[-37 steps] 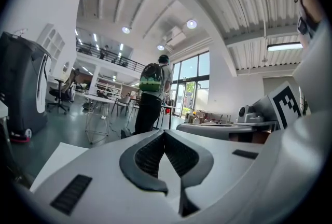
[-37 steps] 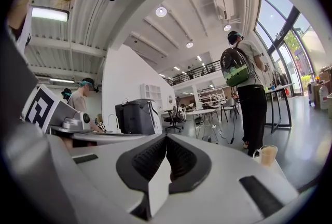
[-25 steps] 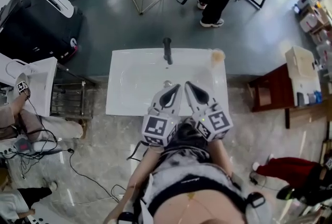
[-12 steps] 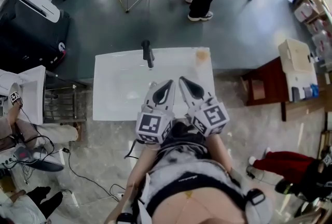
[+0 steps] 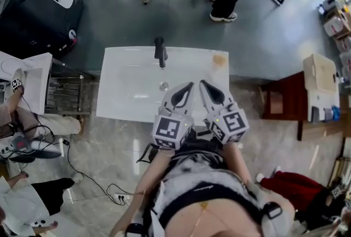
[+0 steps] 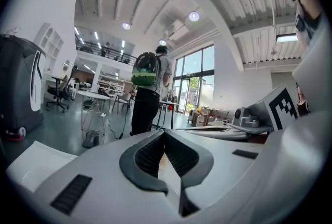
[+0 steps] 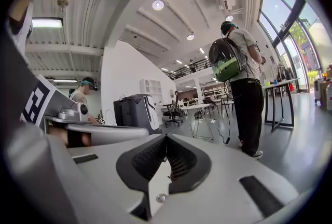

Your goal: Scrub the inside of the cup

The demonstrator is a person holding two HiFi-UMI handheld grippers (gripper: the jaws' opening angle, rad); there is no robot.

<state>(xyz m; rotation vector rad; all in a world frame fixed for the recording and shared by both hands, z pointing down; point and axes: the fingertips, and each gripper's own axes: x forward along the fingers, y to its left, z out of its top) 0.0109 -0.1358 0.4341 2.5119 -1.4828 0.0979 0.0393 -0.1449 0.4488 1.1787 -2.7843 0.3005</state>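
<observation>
Cup (image 5: pixel 220 59) noted on sink (image 5: pixel 118 107) back rim, well right of faucet (image 5: pixel 160 52), untouched. Left gripper (image 5: pixel 188 88) and right gripper (image 5: pixel 204 86) shut, empty, on faucet's near side. Risk: cup may be knocked off rim if approached with jaws unopened.

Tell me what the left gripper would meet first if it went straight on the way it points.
Probably the sink, near its back rim between the faucet and the cup. The left gripper, shut and empty, points across the basin; depth is unclear, so it might clear the rim.
</observation>
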